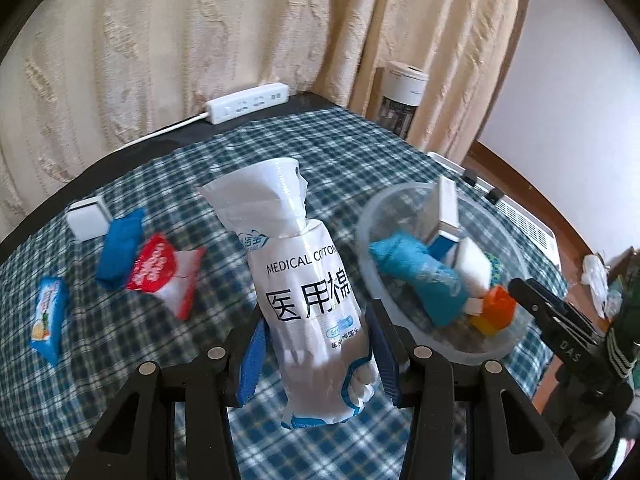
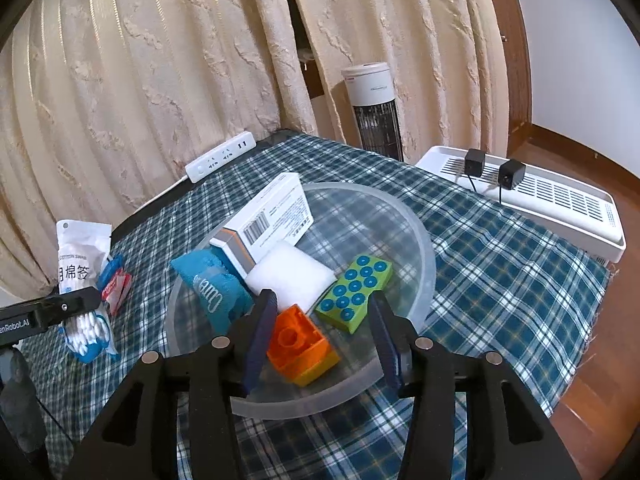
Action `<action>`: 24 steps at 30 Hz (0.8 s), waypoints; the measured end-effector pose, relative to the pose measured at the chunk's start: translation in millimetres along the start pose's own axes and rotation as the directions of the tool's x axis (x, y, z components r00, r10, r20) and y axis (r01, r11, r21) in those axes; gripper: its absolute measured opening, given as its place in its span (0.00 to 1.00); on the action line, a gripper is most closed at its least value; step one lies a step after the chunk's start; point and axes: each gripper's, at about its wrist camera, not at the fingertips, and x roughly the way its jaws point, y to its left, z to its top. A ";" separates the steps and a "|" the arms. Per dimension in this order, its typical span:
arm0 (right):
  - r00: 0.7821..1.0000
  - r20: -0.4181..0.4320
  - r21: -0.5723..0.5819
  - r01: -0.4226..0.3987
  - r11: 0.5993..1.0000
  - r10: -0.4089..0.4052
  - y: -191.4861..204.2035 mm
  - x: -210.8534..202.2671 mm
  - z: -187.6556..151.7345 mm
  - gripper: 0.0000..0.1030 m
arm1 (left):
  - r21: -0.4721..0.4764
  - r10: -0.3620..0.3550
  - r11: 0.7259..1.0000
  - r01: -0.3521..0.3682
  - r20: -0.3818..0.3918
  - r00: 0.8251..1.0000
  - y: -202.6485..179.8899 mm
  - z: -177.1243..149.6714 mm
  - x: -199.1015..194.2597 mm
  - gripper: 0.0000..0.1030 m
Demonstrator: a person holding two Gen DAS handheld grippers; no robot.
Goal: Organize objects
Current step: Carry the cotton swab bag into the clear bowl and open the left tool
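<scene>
My left gripper (image 1: pixel 316 348) is shut on a white bag of medical cotton swabs (image 1: pixel 308 284) and holds it above the checked tablecloth, left of the clear plastic bowl (image 1: pixel 400 316). The bag also shows in the right wrist view (image 2: pixel 82 276). My right gripper (image 2: pixel 322 332) is open above the bowl's (image 2: pixel 416 240) near side, empty. The bowl holds an orange brick (image 2: pixel 300 344), a green studded block (image 2: pixel 354 292), a white sponge (image 2: pixel 290 276), a teal packet (image 2: pixel 212 292) and a white box (image 2: pixel 268 220).
On the cloth to the left lie a red-and-white packet (image 1: pixel 164 276), a blue packet (image 1: pixel 120 248), a blue snack packet (image 1: pixel 48 312) and a small white box (image 1: pixel 86 220). A power strip (image 1: pixel 248 102) lies at the back. A white heater (image 2: pixel 532 196) stands right.
</scene>
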 end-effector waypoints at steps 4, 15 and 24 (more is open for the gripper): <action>1.000 0.003 0.007 -0.008 1.000 0.008 -2.7 1.0 -1.0 0.48 | 0.021 -0.024 0.999 0.024 -0.007 1.000 -15.2 2.1 4.1 0.49; 0.999 0.040 0.032 -0.020 0.999 0.019 -22.8 -3.9 5.5 0.54 | 0.113 -0.065 0.991 0.065 -0.002 0.998 -68.3 18.3 16.8 0.49; 0.999 0.048 0.090 -0.020 0.996 0.016 -49.8 -2.9 7.7 0.75 | 0.207 -0.096 0.974 0.094 -0.002 0.995 -114.2 30.7 31.7 0.49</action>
